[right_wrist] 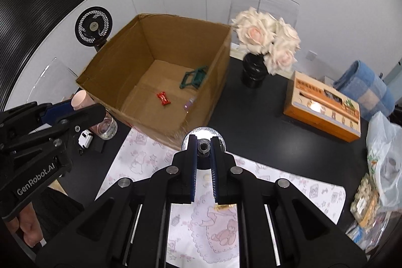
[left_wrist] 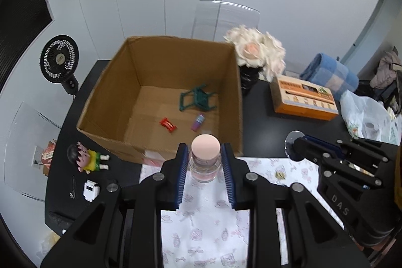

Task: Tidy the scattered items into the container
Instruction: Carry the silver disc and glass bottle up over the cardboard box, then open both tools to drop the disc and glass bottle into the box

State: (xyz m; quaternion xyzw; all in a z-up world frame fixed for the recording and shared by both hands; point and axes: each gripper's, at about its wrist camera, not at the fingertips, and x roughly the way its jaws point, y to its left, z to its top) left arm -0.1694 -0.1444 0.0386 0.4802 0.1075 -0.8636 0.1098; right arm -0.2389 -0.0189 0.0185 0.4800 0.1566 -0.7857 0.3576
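An open cardboard box point(left_wrist: 160, 62) point(right_wrist: 176, 39) stands on the black table. On its floor lie a green toy chair point(left_wrist: 197, 98) point(right_wrist: 193, 78), a red item point(left_wrist: 168, 125) point(right_wrist: 163, 98) and a small purple bottle point(left_wrist: 198, 121) point(right_wrist: 189, 103). My left gripper point(left_wrist: 205, 151) point(right_wrist: 83, 107) is shut on a clear bottle with a pink cap point(left_wrist: 204, 167) point(right_wrist: 80, 98), upright just before the box's near wall. My right gripper point(right_wrist: 204, 142) point(left_wrist: 296, 145) is shut on a round silver disc point(right_wrist: 204, 132) point(left_wrist: 292, 140) near the box's front corner. A cartoon doll point(left_wrist: 86, 158), a white toy point(left_wrist: 91, 190) point(right_wrist: 85, 138) and a small gold piece point(left_wrist: 280, 175) point(right_wrist: 224, 207) lie outside the box.
A pink-patterned cloth point(left_wrist: 201, 230) point(right_wrist: 140, 162) covers the table's near part. To the right of the box are a black vase of pale roses point(right_wrist: 253, 69), an orange carton point(right_wrist: 324, 104), a blue blanket point(right_wrist: 364, 89) and plastic bags point(right_wrist: 384, 155). A black fan point(left_wrist: 59, 62) stands at the left.
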